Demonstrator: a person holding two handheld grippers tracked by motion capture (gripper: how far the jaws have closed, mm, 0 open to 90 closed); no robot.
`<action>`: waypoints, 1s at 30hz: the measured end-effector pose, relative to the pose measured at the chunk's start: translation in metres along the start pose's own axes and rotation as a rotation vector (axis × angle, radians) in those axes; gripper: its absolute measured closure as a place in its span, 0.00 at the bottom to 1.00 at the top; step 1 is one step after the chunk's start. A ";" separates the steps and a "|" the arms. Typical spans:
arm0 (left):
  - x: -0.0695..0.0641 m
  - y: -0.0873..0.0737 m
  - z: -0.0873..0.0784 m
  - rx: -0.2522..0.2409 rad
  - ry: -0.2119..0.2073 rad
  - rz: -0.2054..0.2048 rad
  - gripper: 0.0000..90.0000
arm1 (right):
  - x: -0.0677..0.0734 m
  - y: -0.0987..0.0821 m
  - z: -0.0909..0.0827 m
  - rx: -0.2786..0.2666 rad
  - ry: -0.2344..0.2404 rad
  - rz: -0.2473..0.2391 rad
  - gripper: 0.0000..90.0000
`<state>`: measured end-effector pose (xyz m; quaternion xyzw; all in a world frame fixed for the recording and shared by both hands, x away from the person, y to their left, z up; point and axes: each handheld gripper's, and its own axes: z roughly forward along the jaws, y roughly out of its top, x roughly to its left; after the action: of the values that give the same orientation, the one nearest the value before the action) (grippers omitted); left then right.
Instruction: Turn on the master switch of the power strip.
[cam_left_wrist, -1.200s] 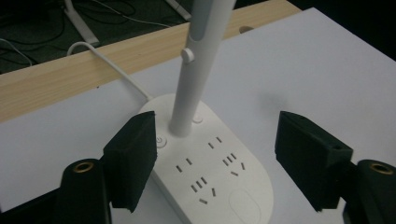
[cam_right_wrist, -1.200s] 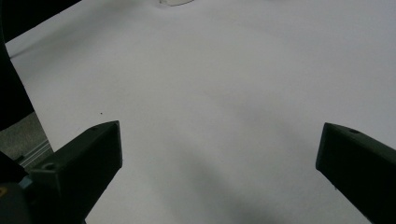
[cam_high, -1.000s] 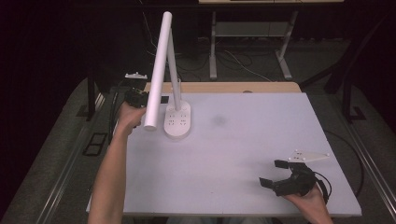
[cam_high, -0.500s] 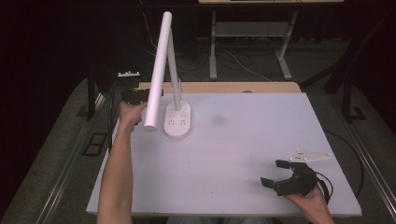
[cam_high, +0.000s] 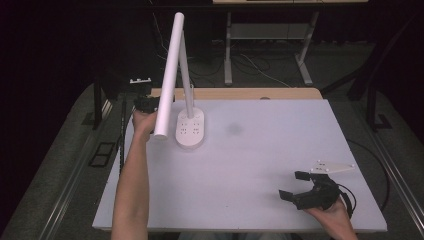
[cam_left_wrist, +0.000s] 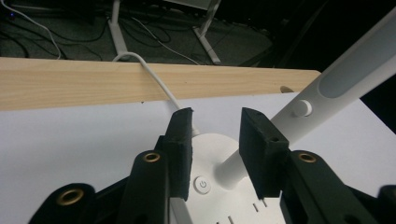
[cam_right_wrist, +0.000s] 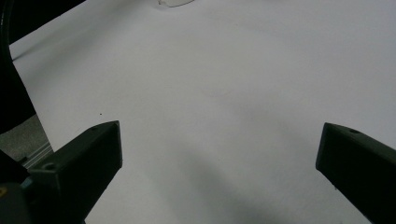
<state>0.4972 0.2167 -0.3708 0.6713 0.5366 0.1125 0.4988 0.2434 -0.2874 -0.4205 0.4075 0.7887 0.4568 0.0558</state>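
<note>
A white desk lamp stands at the back left of the table, with its oval base (cam_high: 190, 132), thin stem (cam_high: 188, 85) and long tube head (cam_high: 167, 75) slanting down to the left. My left gripper (cam_high: 150, 103) sits just left of the base, partly behind the lamp head. In the left gripper view its jaws (cam_left_wrist: 215, 116) have just been closing and hover over the base (cam_left_wrist: 210, 154); the power button (cam_left_wrist: 202, 184) and the foot of the stem (cam_left_wrist: 231, 170) show in the gap, and no pad presses on anything. My right gripper (cam_high: 291, 185) (cam_right_wrist: 219, 135) rests open and empty at the front right.
The white table (cam_high: 260, 150) has a wooden strip (cam_high: 240, 93) along its back edge. The lamp's white cable (cam_left_wrist: 154, 77) runs over that strip and off the back. A metal frame (cam_high: 270, 30) and floor cables lie beyond the table.
My left hand has edged a little lower and closer to the lamp base. The right hand and the lamp have kept still.
</note>
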 end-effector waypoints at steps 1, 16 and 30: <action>0.000 0.000 0.001 0.001 -0.005 -0.003 0.74 | 0.000 0.000 0.000 0.001 0.002 0.001 0.00; -0.002 -0.010 0.022 0.043 -0.014 -0.042 0.92 | -0.001 -0.001 0.000 0.001 0.010 0.003 0.00; -0.003 -0.019 0.037 0.120 0.020 -0.004 1.00 | 0.000 -0.001 0.000 0.007 0.013 0.007 0.00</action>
<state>0.5100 0.1926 -0.4028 0.6977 0.5487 0.0858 0.4525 0.2423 -0.2874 -0.4212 0.4077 0.7892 0.4567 0.0476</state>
